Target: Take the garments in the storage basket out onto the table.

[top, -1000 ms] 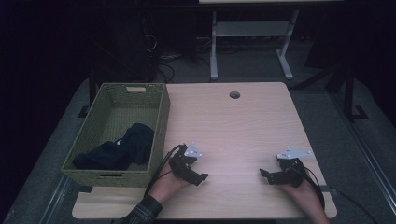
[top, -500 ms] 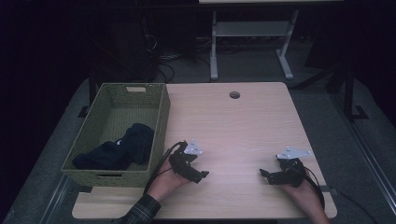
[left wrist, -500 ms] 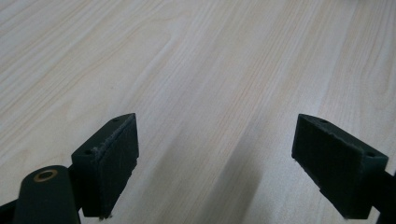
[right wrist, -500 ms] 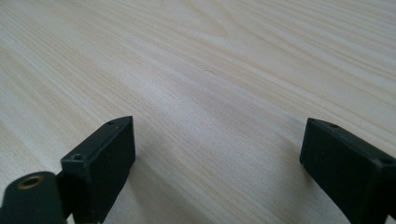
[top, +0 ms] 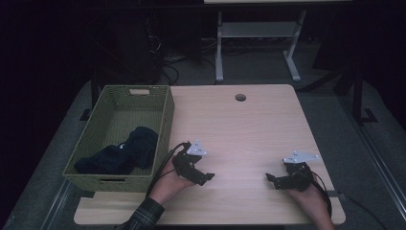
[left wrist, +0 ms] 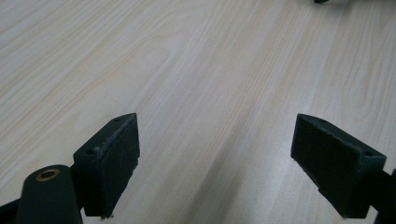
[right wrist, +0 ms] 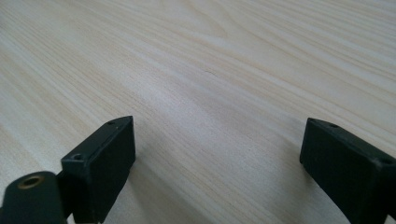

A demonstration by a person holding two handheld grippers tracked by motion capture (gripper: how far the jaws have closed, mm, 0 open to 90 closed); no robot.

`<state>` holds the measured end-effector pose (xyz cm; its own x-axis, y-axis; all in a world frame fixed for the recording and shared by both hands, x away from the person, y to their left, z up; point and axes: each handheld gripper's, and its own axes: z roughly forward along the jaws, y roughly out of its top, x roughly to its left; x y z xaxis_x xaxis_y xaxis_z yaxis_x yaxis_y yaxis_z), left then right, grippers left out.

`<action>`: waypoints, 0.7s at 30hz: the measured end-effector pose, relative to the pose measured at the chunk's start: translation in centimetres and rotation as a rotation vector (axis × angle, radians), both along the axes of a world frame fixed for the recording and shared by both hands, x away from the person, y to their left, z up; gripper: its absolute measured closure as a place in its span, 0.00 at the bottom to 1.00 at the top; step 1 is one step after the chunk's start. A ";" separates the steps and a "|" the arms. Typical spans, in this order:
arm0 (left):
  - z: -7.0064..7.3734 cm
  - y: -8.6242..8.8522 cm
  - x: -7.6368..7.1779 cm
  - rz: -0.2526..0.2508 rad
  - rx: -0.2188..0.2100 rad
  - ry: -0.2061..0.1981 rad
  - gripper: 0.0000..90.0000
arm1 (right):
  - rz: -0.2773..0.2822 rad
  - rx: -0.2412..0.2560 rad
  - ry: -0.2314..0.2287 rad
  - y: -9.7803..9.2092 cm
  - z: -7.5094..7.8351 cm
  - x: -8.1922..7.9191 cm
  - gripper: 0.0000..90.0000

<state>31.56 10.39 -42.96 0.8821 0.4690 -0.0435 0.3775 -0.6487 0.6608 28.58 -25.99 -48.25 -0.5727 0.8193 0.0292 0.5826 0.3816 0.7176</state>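
Just right of the green basket (top: pixel 122 139), the left gripper (top: pixel 207 178) rests on the table (top: pixel 249 124), jaws wide and empty. Farther from the basket, the right gripper (top: pixel 269 178) does likewise.

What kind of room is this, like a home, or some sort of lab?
Probably a lab or workshop recording station, not a home. A bare light wooden table with a cable hole stands on grey carpet, loose cables lie on the floor behind it, and a white metal stand sits beyond.
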 end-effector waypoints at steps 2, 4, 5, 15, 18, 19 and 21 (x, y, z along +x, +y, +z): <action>0.2 0.0 0.0 -0.004 0.006 -0.002 0.17 | 0.000 0.000 0.000 0.0 0.0 0.0 0.11; 0.5 0.0 0.0 -0.002 0.001 -0.005 0.17 | 0.000 0.000 0.000 0.0 0.0 0.0 0.11; 0.6 0.0 0.1 -0.004 -0.003 -0.004 0.17 | 0.000 0.000 0.000 0.0 0.0 0.0 0.11; 1.6 0.1 0.3 -0.003 -0.016 -0.015 0.17 | -0.014 0.000 0.000 0.1 0.0 0.0 0.11; 2.0 0.2 0.5 -0.003 -0.022 -0.019 0.17 | -0.014 -0.001 0.000 0.1 0.0 0.0 0.11; 2.1 0.2 0.5 -0.003 -0.023 -0.020 0.17 | -0.013 0.000 0.000 0.1 0.0 0.0 0.11; 2.3 0.2 0.6 0.001 -0.028 -0.022 0.17 | -0.014 0.000 0.000 0.1 0.0 0.0 0.11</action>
<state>32.13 10.58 -40.69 0.8826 0.4687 -0.0369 0.3630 -0.6295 0.6870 28.54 -25.86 -48.25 -0.5611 0.8272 0.0294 0.5880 0.3733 0.7176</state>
